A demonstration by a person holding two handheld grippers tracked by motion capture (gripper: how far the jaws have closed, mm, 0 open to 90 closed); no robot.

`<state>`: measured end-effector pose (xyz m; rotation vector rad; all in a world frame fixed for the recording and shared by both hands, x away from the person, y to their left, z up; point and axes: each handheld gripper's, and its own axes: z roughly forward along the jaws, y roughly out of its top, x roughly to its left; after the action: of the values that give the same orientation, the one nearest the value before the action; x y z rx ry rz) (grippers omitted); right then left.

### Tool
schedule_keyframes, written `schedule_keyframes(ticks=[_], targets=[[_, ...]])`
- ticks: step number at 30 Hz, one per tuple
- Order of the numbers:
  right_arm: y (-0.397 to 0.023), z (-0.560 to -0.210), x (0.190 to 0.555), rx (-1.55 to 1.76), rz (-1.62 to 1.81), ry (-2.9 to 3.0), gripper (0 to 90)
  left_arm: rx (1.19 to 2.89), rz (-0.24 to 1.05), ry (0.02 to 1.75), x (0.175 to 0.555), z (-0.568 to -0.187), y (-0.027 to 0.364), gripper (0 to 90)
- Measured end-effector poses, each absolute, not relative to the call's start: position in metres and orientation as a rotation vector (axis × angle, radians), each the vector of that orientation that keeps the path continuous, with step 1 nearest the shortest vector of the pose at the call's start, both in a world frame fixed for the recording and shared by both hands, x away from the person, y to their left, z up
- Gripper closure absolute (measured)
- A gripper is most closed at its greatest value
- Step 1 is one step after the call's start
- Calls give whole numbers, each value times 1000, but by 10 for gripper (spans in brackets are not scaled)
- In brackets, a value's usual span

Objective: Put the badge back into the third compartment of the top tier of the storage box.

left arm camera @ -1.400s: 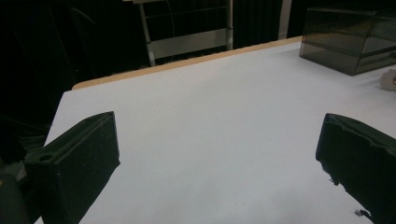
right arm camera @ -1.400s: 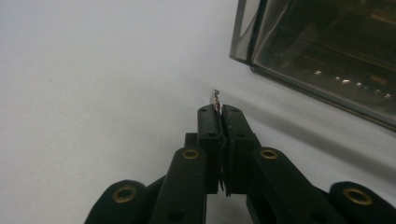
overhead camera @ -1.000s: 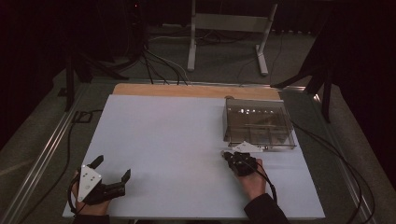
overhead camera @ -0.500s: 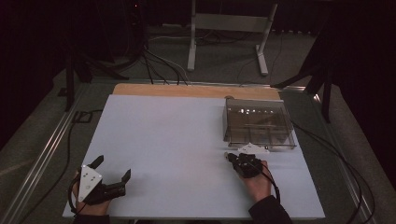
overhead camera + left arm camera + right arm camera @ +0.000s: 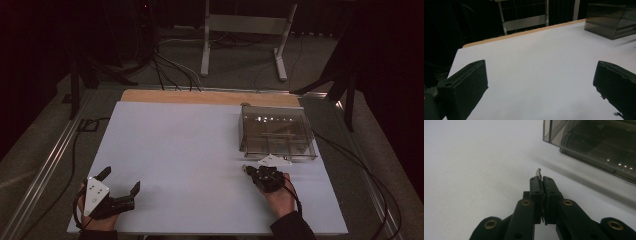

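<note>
In the right gripper view the two black jaws of the right gripper (image 5: 541, 178) stand pressed together, pinching a small silvery metal piece (image 5: 538, 172) whose tip pokes up just past the jaw ends, near the middle of the frame. Its long axis runs along the jaws, pointing away from the hand toward the upper middle of that frame; what the piece is cannot be told. In the high view this right gripper (image 5: 248, 170) sits in the lower right of the frame, low over the worktop (image 5: 190, 150), jaws aimed toward the upper left, with the right hand (image 5: 280, 192) wrapped around its body and the sleeve entering from the bottom edge. Just beyond it, toward the upper right, stands a smoky clear plastic box (image 5: 276, 131) with inner compartments, near the gripper but apart from the jaws.

The left gripper (image 5: 120, 181) lies in the lower left of the high view, held by the left hand (image 5: 95, 220), jaws spread wide and gripping nothing, pointing toward the upper right. In the left gripper view its jaws stand at the lower left and lower right corners with bare white worktop (image 5: 539, 75) between them, and the box (image 5: 611, 20) sits in the upper right corner.
</note>
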<state>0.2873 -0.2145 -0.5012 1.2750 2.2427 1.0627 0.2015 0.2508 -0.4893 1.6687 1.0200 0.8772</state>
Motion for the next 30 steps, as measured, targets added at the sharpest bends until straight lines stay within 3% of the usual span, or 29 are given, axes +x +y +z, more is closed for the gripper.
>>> schedule_keyframes(ticks=[30], targets=[[-249,-477,278,1294,1118,2224,880,1667,878,1022,202,-489,251,4]])
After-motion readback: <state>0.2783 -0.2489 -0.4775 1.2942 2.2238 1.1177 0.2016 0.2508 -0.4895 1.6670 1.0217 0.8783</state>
